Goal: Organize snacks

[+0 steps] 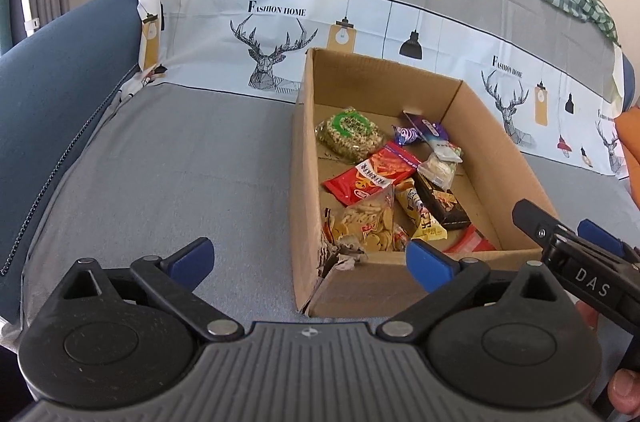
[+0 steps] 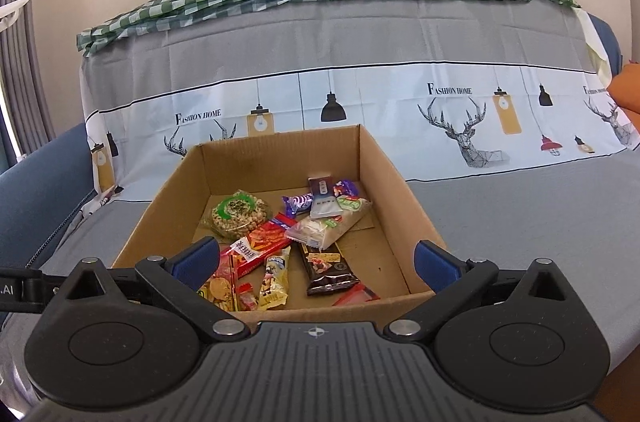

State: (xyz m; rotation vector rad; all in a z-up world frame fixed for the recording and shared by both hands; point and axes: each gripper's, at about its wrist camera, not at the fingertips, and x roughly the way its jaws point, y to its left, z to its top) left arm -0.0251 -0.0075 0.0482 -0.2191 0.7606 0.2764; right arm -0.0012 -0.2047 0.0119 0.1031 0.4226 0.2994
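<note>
Right wrist view: both claws, right gripper (image 2: 316,258) and left gripper (image 1: 310,258), spread open, empty. Ahead in cardboard box (image 2: 404,198), red snack packet (image 2: 260,246) looks light, crinkly, slippery; pinch its sealed edge.

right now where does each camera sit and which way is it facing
Left wrist: on the left claw, open, facing the sofa, cardboard box ahead-right; the right claw and fingertips enter at right.
Right wrist: on the right claw, open, facing the cardboard box head-on.
Shared: the box, the red snack packet inside, the sofa cover.
</note>
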